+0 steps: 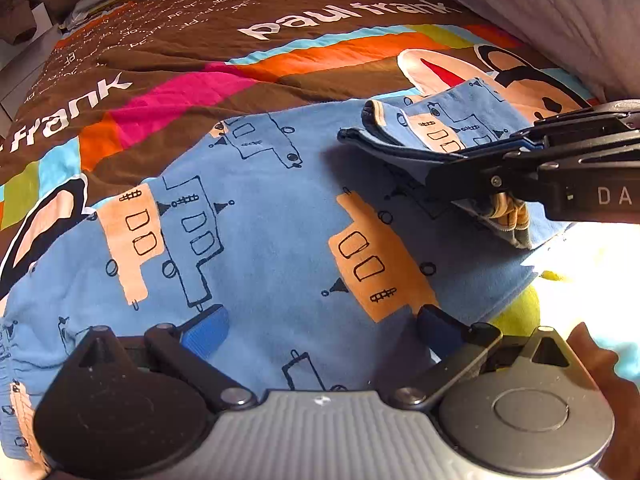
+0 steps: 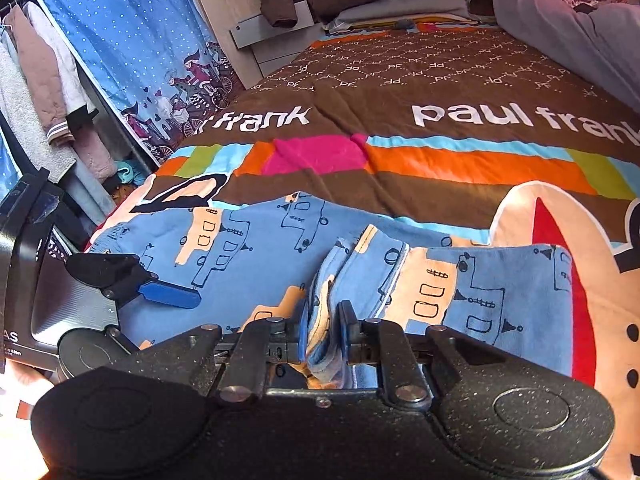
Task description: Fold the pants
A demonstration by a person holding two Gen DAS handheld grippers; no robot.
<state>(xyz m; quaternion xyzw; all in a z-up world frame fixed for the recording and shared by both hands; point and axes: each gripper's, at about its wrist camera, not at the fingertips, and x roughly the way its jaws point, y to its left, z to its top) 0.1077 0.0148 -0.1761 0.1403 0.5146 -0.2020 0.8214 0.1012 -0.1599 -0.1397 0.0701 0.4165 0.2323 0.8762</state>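
Note:
Blue pants (image 1: 260, 232) with orange and black drawings lie flat on the bed; they also show in the right wrist view (image 2: 256, 248). My right gripper (image 2: 323, 334) is shut on the bunched leg ends (image 2: 400, 280) and holds them lifted and folded back over the pants. It also shows at the right of the left wrist view (image 1: 460, 164). My left gripper (image 1: 320, 324) is open just above the pants' middle, with nothing between its blue pads (image 1: 208, 330). It also shows at the left of the right wrist view (image 2: 168, 294).
The bed's brown "paul frank" cover (image 2: 400, 92) spreads beyond the pants. A grey duvet (image 2: 568, 12) lies at the far right. A blue curtain (image 2: 120, 40) and hanging clothes (image 2: 40, 92) stand left of the bed. A nightstand (image 2: 276, 36) holds a jacket.

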